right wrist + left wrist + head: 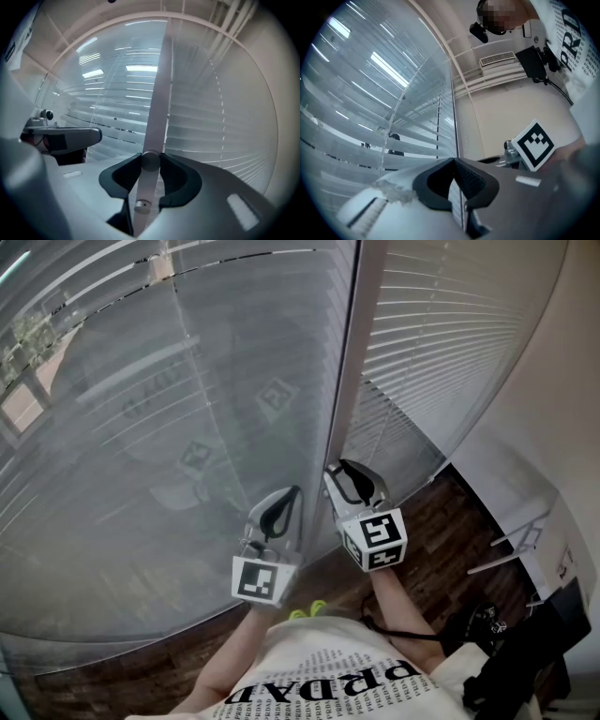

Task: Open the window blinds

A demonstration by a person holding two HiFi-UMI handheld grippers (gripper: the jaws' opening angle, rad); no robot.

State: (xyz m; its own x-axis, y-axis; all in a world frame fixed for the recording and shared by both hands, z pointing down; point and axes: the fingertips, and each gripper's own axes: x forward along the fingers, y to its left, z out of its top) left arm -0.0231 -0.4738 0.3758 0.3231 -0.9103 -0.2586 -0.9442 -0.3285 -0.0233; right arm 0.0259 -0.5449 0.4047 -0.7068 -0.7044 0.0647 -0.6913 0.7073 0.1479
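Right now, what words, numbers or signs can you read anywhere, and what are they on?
"PRDAD": big black letters, upside down in the head view, on the person's white printed shirt.
Rows of small black print around them: too small to read.
Black-and-white square patterns on the left tool's marker cube and the right tool's marker cube: codes, not letters.
White slatted window blinds: no writing.

Dark wood-plank floor carries a black object at right.
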